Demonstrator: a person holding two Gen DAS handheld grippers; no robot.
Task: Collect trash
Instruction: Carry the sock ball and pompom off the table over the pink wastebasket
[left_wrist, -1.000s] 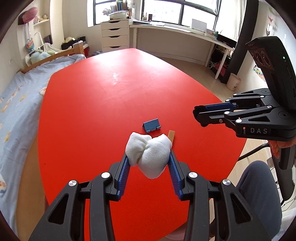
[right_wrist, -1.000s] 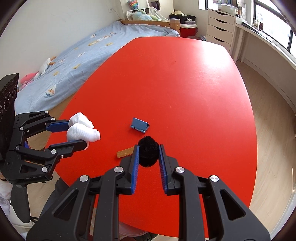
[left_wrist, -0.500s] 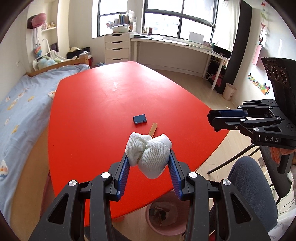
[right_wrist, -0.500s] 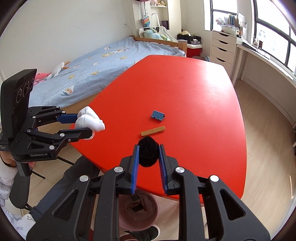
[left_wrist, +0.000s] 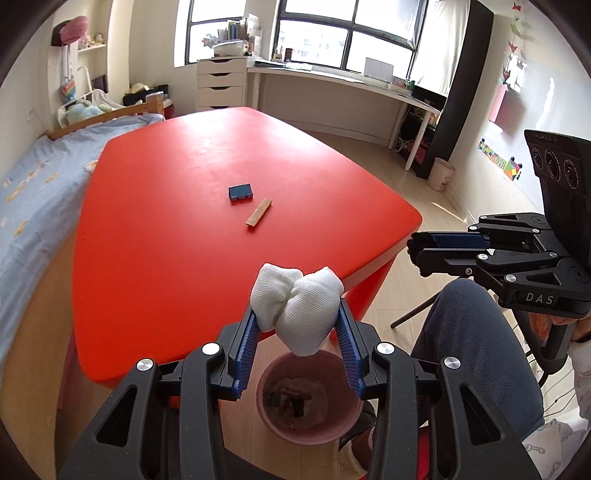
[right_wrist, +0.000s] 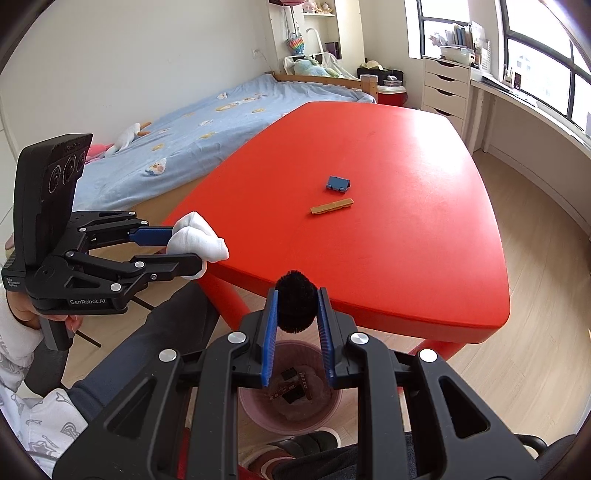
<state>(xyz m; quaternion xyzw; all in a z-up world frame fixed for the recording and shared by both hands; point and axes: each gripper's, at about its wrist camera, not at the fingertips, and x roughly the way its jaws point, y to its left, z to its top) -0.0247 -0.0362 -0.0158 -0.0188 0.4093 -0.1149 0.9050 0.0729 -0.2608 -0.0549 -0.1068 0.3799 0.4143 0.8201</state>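
My left gripper (left_wrist: 301, 325) pinches white sock ball (left_wrist: 295, 306), soft, light, squashy. Right gripper (right_wrist: 295, 314) pinches black fluffy ball (right_wrist: 295, 301), very light. Both over pink bin (left_wrist: 347, 421). Blue clip (left_wrist: 240, 192), stiff stick (left_wrist: 258, 216) on counter (left_wrist: 166, 221); grab stick across middle.

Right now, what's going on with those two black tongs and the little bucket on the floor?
A seated person is clearing rubbish off the red table. The left tongs pinch a white balled-up sock; the right tongs pinch a black fuzzy ball. Both hang over a pink bin on the floor that already holds scraps. A small blue piece and a tan strip lie on the table.
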